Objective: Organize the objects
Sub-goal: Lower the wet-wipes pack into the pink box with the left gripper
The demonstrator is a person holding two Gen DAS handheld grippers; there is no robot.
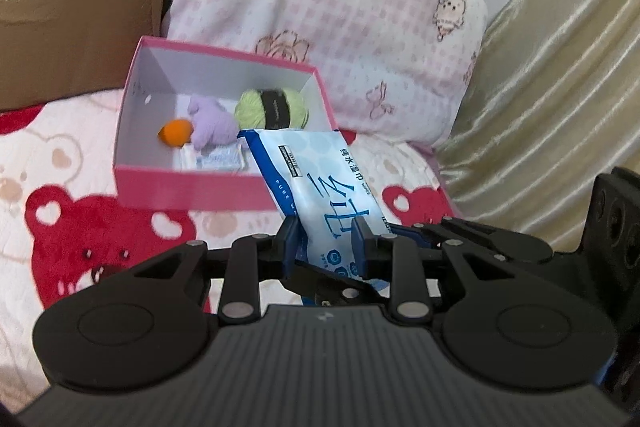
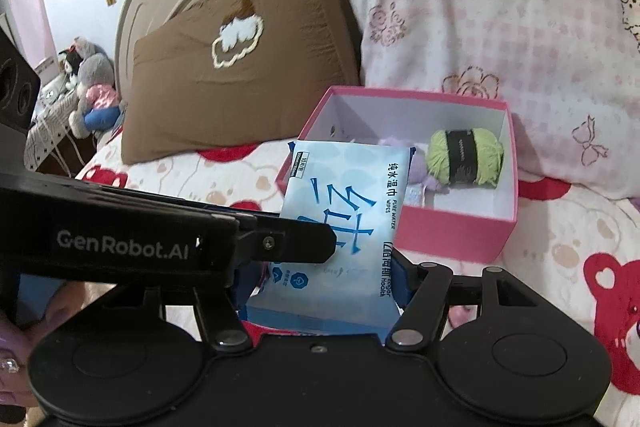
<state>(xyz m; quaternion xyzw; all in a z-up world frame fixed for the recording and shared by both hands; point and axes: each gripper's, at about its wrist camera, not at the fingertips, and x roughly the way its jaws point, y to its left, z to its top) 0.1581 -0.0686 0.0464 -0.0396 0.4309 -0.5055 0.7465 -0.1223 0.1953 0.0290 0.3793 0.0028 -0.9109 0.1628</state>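
Note:
A blue and white pack of wet wipes (image 1: 320,179) is held upright in front of a pink open box (image 1: 192,189). My left gripper (image 1: 326,243) is shut on the pack's lower part. My right gripper (image 2: 322,279) is also shut on the same pack (image 2: 344,203), gripping its two side edges. The left gripper's finger (image 2: 296,241) crosses in front of the pack in the right wrist view. The box (image 2: 452,233) holds a green yarn ball (image 1: 272,109), a purple plush (image 1: 212,125) with an orange piece (image 1: 176,133) and small packets.
The box sits on a bed sheet with red bears (image 1: 100,227). A pink patterned pillow (image 1: 340,11) and a brown pillow (image 2: 232,67) lean on the headboard behind it. A gold curtain (image 1: 560,99) hangs at the right. Plush toys (image 2: 90,83) sit far left.

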